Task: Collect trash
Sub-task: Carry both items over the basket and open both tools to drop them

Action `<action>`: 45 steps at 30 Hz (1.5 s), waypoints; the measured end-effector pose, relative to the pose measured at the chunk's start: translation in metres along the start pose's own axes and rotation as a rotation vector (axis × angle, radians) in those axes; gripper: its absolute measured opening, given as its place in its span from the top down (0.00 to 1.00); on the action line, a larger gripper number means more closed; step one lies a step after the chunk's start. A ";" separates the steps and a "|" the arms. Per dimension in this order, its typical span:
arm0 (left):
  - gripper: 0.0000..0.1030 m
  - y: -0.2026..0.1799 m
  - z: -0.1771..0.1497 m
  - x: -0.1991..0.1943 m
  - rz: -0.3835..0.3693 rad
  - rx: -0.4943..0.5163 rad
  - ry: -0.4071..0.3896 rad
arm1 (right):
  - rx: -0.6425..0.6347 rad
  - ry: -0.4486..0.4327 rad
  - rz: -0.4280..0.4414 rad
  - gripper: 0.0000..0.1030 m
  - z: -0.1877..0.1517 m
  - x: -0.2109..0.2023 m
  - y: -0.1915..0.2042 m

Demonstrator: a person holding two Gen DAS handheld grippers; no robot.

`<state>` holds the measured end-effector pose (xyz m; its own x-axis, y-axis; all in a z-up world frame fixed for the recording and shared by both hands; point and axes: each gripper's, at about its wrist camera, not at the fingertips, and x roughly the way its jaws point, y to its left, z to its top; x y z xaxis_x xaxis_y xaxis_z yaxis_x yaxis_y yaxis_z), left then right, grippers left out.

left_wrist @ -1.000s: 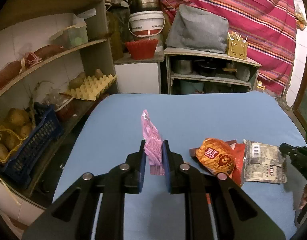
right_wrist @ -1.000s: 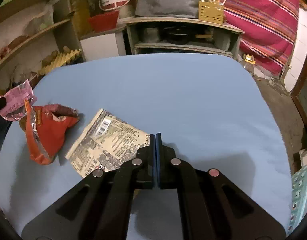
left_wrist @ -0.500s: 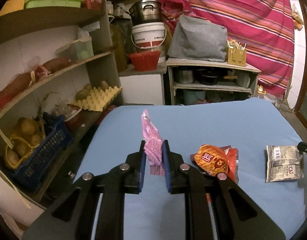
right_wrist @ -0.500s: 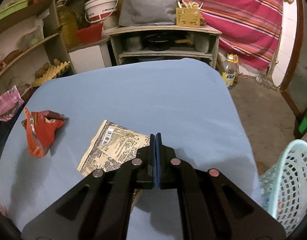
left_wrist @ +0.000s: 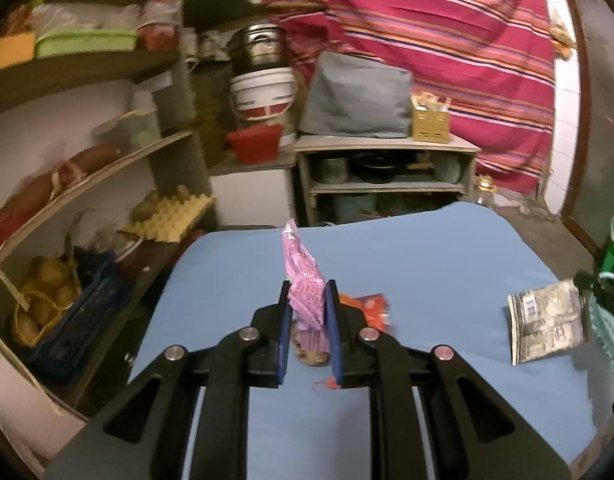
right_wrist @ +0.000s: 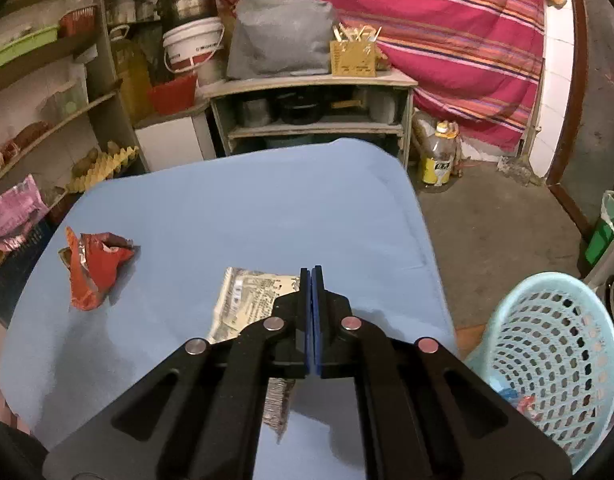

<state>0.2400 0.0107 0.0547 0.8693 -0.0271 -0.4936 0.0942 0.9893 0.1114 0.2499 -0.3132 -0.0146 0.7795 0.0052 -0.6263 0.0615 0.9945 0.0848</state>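
A red striped cloth (right_wrist: 447, 28) hung across the back wall. Below it stood a low wooden shelf unit (right_wrist: 311, 108) holding pots, with a grey bundle (right_wrist: 281, 42) on top. Wooden wall shelves (left_wrist: 107, 168) ran along the left. The floor (right_wrist: 495, 220) was bare concrete under dim, warm light.

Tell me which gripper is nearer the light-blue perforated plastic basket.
Right. The right gripper hangs beside the basket, holding a grey wrapper; the left gripper is across the table.
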 end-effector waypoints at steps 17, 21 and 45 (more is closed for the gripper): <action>0.84 -0.169 -0.016 0.003 -0.242 0.118 0.050 | 0.168 -0.124 -0.057 0.98 -0.009 -0.088 -0.115; 0.84 -0.213 -0.016 -0.001 -0.296 0.140 0.046 | 0.222 -0.146 -0.082 0.98 -0.017 -0.108 -0.149; 0.84 -0.389 -0.018 0.002 -0.469 0.255 0.072 | 0.283 -0.026 -0.208 0.98 -0.068 -0.099 -0.230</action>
<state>0.1963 -0.3713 -0.0046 0.6710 -0.4391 -0.5974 0.5870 0.8069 0.0662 0.1164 -0.5349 -0.0242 0.7477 -0.2002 -0.6332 0.3876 0.9058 0.1713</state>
